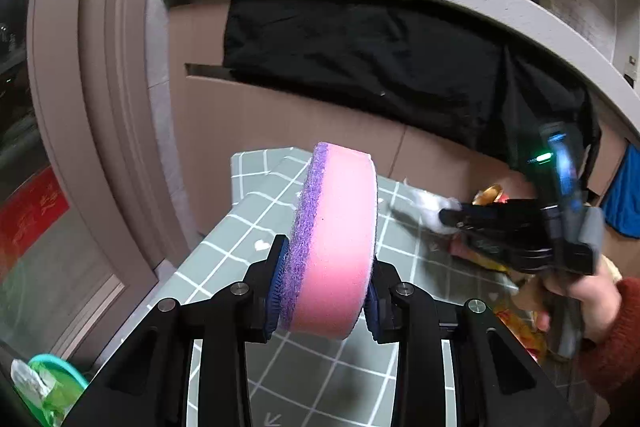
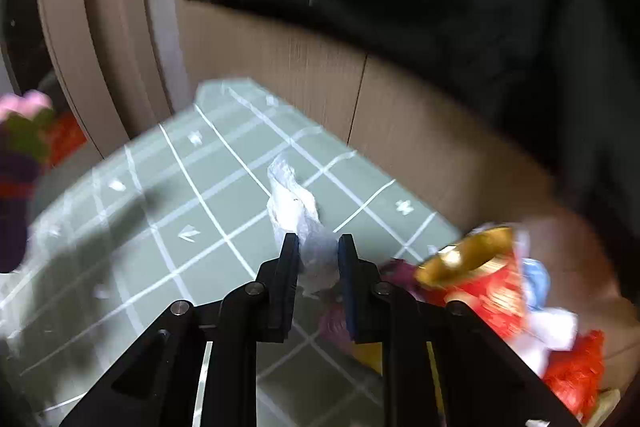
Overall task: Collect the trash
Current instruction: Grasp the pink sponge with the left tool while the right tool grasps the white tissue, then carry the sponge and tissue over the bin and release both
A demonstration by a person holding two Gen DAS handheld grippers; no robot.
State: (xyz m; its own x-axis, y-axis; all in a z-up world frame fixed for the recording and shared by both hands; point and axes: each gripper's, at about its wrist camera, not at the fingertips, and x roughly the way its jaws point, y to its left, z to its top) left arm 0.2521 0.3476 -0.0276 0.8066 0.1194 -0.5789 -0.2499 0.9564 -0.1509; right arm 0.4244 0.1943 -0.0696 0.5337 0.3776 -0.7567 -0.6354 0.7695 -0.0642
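Observation:
My left gripper (image 1: 326,291) is shut on a round pink sponge with a purple scrub side (image 1: 334,239), held upright above the green checked tablecloth (image 1: 224,255). My right gripper (image 2: 318,255) is shut on a crumpled clear plastic wrapper (image 2: 292,203) that trails forward onto the cloth. In the left wrist view the right gripper (image 1: 452,217) is at the right, over the table, with the white wrapper (image 1: 428,205) at its tips. A pile of trash lies right of it: a red and gold cup (image 2: 480,275), white scraps and red wrappers (image 2: 576,371).
A cardboard box wall (image 2: 320,75) draped with black cloth (image 1: 360,47) stands behind the table. A door frame (image 1: 100,107) is at the left. A green bin with a bag (image 1: 48,387) sits low left. A flower pot (image 2: 24,131) is at the left table edge.

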